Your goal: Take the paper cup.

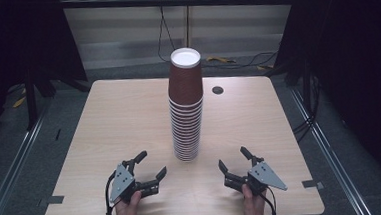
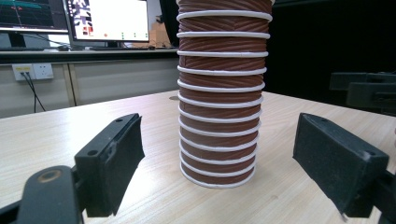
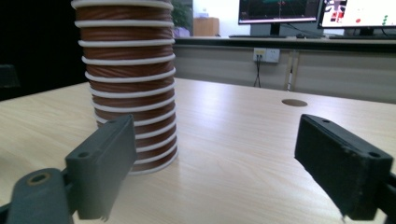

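Note:
A tall stack of brown ribbed paper cups [image 1: 186,108] with white rims stands upside down near the middle of the wooden table [image 1: 114,122]. My left gripper [image 1: 153,162] rests low at the front left, open, with nothing between its jaws. It points at the stack [image 2: 219,107], which stands a short way beyond the black pads [image 2: 116,158]. Front right, my right gripper [image 1: 232,156] is also open and holds nothing. In the right gripper view the stack [image 3: 128,84] rises behind the left pad [image 3: 105,158], apart from the gripper [image 3: 215,135].
A round cable hole [image 1: 218,90] sits in the tabletop behind and right of the stack. Dark frame posts and cables line the floor around the table. Monitors [image 2: 107,18] stand on a desk beyond the far edge.

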Demonstrator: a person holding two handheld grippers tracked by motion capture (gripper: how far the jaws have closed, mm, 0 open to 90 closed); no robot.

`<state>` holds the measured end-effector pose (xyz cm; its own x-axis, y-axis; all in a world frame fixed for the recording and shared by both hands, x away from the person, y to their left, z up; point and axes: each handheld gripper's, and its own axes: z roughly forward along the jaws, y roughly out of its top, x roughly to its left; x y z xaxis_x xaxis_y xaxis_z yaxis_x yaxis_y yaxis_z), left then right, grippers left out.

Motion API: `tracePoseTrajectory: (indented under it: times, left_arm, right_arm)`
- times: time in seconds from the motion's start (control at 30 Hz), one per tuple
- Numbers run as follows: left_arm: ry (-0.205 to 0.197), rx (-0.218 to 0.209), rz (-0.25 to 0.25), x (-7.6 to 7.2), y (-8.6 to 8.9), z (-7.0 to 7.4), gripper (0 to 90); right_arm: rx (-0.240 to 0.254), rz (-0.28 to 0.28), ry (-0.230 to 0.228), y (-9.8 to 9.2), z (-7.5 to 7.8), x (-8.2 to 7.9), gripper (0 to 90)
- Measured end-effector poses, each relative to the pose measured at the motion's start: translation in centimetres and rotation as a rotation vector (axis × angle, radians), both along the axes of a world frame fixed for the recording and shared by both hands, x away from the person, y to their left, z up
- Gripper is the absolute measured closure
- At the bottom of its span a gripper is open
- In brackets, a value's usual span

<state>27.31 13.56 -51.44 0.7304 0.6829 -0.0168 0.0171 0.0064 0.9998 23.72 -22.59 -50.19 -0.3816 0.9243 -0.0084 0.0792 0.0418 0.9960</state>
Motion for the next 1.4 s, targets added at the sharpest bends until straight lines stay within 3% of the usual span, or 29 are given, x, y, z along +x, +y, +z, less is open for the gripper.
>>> tracePoseTrajectory:
  times: [0.23,0.5,0.67,0.73,1.23,1.3,1.4]
  left_arm:
    - [0.000,-0.001,-0.006,0.0,0.0,0.0,15.7]
    - [-0.001,-0.003,-0.008,0.0,0.0,0.0,15.7]
    - [-0.002,-0.004,-0.012,0.1,0.0,0.0,15.7]
    - [-0.002,-0.004,-0.013,0.1,0.0,0.0,15.7]
    - [0.001,-0.008,-0.014,0.0,0.0,0.0,15.8]
    - [-0.003,-0.003,-0.018,0.1,0.0,0.0,15.7]
    - [-0.004,-0.003,-0.018,0.1,0.0,0.0,15.8]
  right_arm:
    - [0.022,0.018,0.049,-0.2,0.1,0.3,12.4]
    - [0.029,0.002,0.042,-0.2,0.1,0.2,12.3]
    - [0.039,-0.006,0.062,-0.2,0.2,0.3,12.7]
    - [0.054,0.009,0.070,-0.2,0.3,0.4,12.8]
    - [0.026,0.099,0.082,0.3,2.8,0.7,15.1]
    - [0.026,0.143,0.099,0.2,3.3,0.7,20.8]
    - [0.018,0.156,0.094,0.5,3.9,0.8,18.0]
